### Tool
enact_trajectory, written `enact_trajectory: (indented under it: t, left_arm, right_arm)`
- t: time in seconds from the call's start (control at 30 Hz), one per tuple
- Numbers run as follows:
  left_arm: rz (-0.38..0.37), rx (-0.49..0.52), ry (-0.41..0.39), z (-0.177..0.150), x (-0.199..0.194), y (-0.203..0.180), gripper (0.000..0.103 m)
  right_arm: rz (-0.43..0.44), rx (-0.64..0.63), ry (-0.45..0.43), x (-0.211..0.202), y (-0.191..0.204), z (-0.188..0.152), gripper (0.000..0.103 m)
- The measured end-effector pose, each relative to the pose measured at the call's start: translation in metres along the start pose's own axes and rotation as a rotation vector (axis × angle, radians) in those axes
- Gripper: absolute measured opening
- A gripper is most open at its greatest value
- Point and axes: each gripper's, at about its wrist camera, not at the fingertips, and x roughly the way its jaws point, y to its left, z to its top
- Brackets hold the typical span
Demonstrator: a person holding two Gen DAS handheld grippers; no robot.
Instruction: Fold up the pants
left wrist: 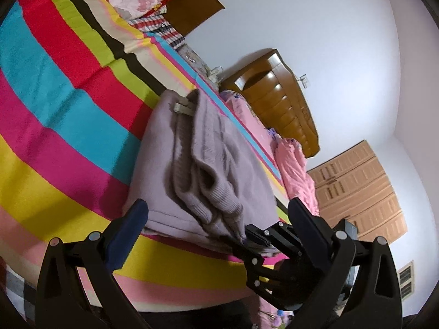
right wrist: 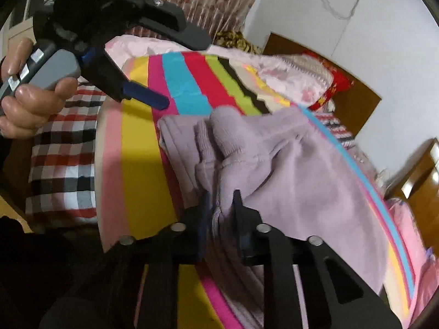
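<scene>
Lilac knit pants [left wrist: 208, 164] lie partly folded on a striped bedspread [left wrist: 68, 82], with ribbed cuffs bunched on top. My left gripper [left wrist: 216, 211] is open, its fingers either side of the near edge of the pants, above them. My right gripper [right wrist: 221, 200] is shut on a fold of the pants [right wrist: 288, 170] near the ribbed cuffs. The right gripper also shows in the left wrist view [left wrist: 247, 240], low at the edge of the pants. The left gripper shows in the right wrist view [right wrist: 175, 65], open, held by a hand above the bedspread [right wrist: 137, 150].
A wooden headboard [left wrist: 282, 98] and pink quilt [left wrist: 296, 175] lie beyond the pants. Floral pillows [right wrist: 288, 76] sit at the bed's far end. A plaid sheet [right wrist: 63, 148] shows at the bed's edge. A wardrobe [left wrist: 359, 186] stands by the wall.
</scene>
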Motion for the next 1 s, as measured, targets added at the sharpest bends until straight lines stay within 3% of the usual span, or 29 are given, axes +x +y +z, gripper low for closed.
enact_trajectory:
  t: [0.1, 0.23, 0.43, 0.57, 0.6, 0.63, 0.67, 0.7, 0.73, 0.77, 0.9, 1.0]
  left_arm:
    - [-0.068, -0.013, 0.040, 0.000, 0.005, -0.006, 0.101]
    - [-0.172, -0.060, 0.143, 0.006, 0.034, -0.016, 0.101]
    - [-0.200, -0.106, 0.225, 0.035, 0.092, -0.016, 0.101]
    - [-0.160, -0.122, 0.291, 0.047, 0.128, -0.009, 0.100]
    - [-0.123, -0.100, 0.300, 0.046, 0.135, -0.010, 0.088]
    - [-0.069, -0.082, 0.300, 0.045, 0.138, -0.009, 0.075]
    - [-0.002, -0.068, 0.299, 0.043, 0.140, -0.007, 0.046]
    - [0.043, -0.068, 0.290, 0.041, 0.140, -0.002, 0.036]
    - [0.021, -0.079, 0.280, 0.038, 0.138, 0.006, 0.034]
    - [-0.003, -0.084, 0.273, 0.037, 0.136, 0.011, 0.031]
    - [-0.012, -0.065, 0.255, 0.033, 0.132, 0.014, 0.030]
    - [-0.020, -0.078, 0.254, 0.031, 0.133, 0.014, 0.030]
  right_arm:
    - [0.050, 0.150, -0.088, -0.019, -0.030, 0.005, 0.014]
    - [0.061, 0.195, -0.133, -0.021, -0.046, 0.010, 0.014]
    - [0.026, 0.160, -0.145, -0.024, -0.037, 0.013, 0.014]
    - [-0.026, 0.104, -0.121, -0.019, -0.021, 0.013, 0.015]
    - [-0.040, 0.098, -0.110, -0.017, -0.016, 0.011, 0.016]
    - [-0.044, 0.097, -0.097, -0.015, -0.011, 0.009, 0.020]
    - [-0.040, 0.092, -0.092, -0.016, -0.009, 0.008, 0.025]
    - [-0.061, 0.096, -0.103, -0.025, -0.008, 0.003, 0.048]
    - [-0.099, 0.124, -0.129, -0.038, -0.012, -0.002, 0.080]
    - [-0.133, 0.160, -0.153, -0.050, -0.015, -0.009, 0.089]
    - [-0.258, 0.448, -0.210, -0.114, -0.052, -0.069, 0.091]
    - [-0.340, 0.650, -0.139, -0.140, -0.071, -0.126, 0.092]
